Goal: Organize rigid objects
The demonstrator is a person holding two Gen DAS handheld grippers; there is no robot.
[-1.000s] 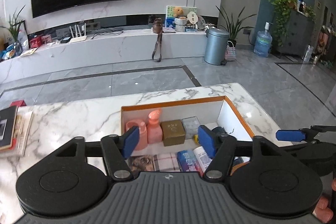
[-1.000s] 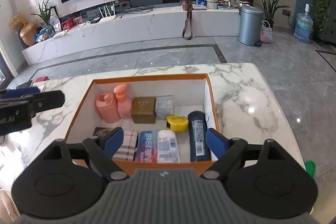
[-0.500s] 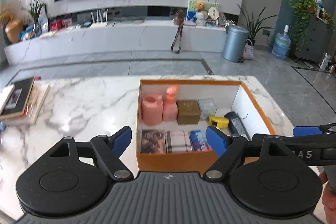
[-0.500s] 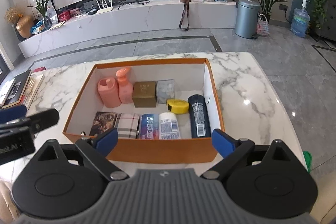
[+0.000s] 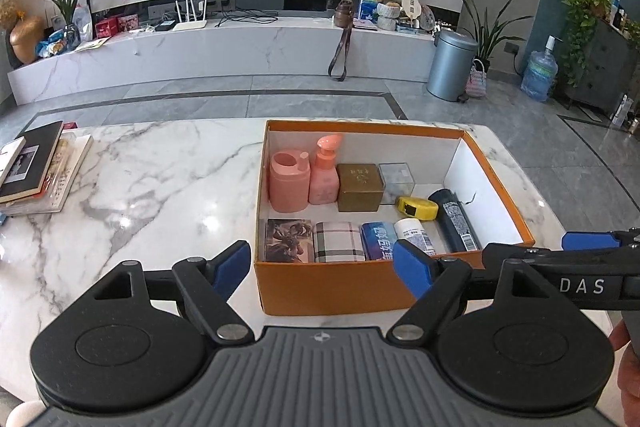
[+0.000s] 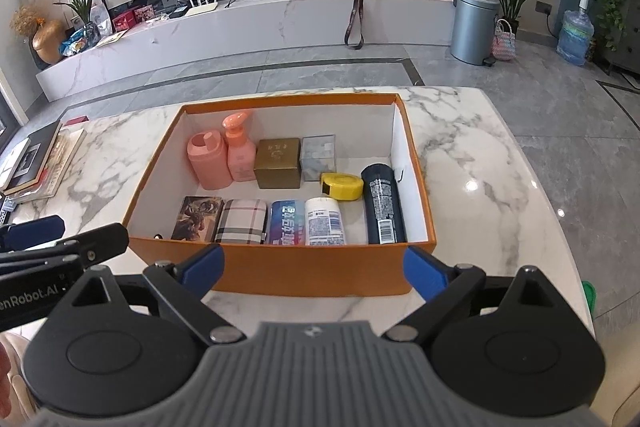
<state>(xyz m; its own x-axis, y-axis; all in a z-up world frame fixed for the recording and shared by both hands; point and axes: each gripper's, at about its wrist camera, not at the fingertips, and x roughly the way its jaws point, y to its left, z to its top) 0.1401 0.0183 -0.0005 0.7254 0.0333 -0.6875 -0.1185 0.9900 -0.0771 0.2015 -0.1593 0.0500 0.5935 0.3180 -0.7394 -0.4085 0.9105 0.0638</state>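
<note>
At the bottom of each wrist view, the left gripper (image 5: 322,265) and right gripper (image 6: 314,267) are held spread wide and empty, their jaws having just been opening. Beyond them, mid-frame, the orange box (image 6: 280,273) is seen already packed in two tidy rows. Nothing loose is visible on the marble table (image 5: 160,179), so the sorting is probably finished.

Table (image 6: 480,155): polished marble-look top, white with grey veins, glossy, carrying bright highlights. Box (image 6: 304,271), centre frame: matt orange card outside, matt white inside. Pink pump bottle (image 6: 239,151) and pink container (image 6: 208,161), upper left of box: smooth plastic, soft sheen. Gold box (image 6: 278,163): satin metallic finish. Tape measure (image 6: 343,185): glossy yellow plastic. Checked case (image 6: 241,221): cloth-like weave. Dark can (image 6: 382,205): smooth, printed label.
</note>
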